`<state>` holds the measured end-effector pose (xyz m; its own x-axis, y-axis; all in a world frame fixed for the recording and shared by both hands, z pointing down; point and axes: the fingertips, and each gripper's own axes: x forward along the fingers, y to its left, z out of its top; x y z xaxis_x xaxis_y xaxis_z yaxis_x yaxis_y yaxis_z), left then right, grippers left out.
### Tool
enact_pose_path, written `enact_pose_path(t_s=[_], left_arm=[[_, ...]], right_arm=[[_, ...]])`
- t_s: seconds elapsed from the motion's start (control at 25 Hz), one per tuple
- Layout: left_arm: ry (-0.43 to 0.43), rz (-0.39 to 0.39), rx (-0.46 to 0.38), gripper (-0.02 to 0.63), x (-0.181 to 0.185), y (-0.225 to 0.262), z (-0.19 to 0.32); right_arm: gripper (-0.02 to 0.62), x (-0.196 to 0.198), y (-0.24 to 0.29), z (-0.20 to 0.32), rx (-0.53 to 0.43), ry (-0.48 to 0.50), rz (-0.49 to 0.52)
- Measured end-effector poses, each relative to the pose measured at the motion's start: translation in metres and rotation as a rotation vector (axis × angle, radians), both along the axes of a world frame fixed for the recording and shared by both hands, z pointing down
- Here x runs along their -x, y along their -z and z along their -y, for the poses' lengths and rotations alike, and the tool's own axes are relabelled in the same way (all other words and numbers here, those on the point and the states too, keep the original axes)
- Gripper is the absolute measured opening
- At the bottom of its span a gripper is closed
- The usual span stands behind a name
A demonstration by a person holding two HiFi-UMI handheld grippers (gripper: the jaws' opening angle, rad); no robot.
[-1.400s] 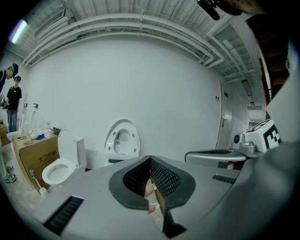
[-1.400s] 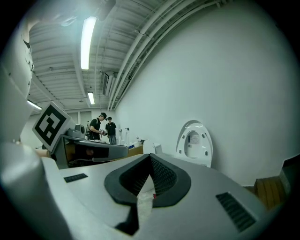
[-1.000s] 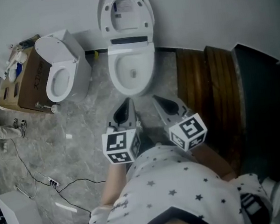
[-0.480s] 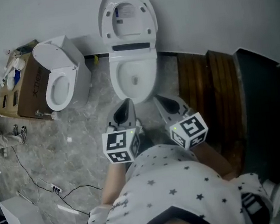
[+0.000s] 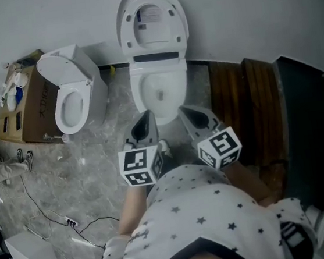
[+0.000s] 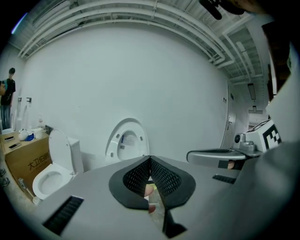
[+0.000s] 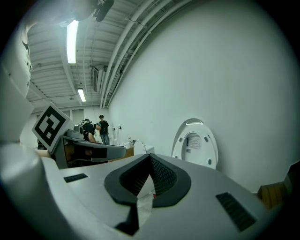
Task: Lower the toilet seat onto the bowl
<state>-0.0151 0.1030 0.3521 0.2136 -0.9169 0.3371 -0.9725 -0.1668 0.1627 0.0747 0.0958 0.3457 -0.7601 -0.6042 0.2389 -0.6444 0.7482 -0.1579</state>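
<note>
A white toilet stands against the wall with its seat and lid (image 5: 152, 24) raised upright over the open bowl (image 5: 160, 94). The raised seat also shows in the left gripper view (image 6: 127, 143) and the right gripper view (image 7: 194, 143), some way ahead of the jaws. My left gripper (image 5: 147, 118) and right gripper (image 5: 186, 112) hover side by side just in front of the bowl, touching nothing. Each is shut and empty, jaws pressed together, in its own view: left gripper (image 6: 150, 160), right gripper (image 7: 150, 161).
A second white toilet (image 5: 70, 99) with its lid up stands to the left beside a cardboard box (image 5: 27, 107) of clutter. Brown wooden boards (image 5: 244, 104) and a dark panel (image 5: 314, 125) lie to the right. Cables (image 5: 49, 213) trail over the marble floor at the near left.
The head view has drifted, so the toilet sits slightly further right and lower in frame. Both grippers stay shut and side by side in front of the bowl.
</note>
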Motion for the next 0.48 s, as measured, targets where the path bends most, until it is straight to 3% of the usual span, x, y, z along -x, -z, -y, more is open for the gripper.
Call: enact_pose_path(t_s=[0.48], left_arm=[[-0.047, -0.003, 0.002, 0.000, 0.042, -0.006, 0.053]], right_arm=[[0.006, 0.044, 0.001, 0.051, -0.005, -0.045, 0.006]])
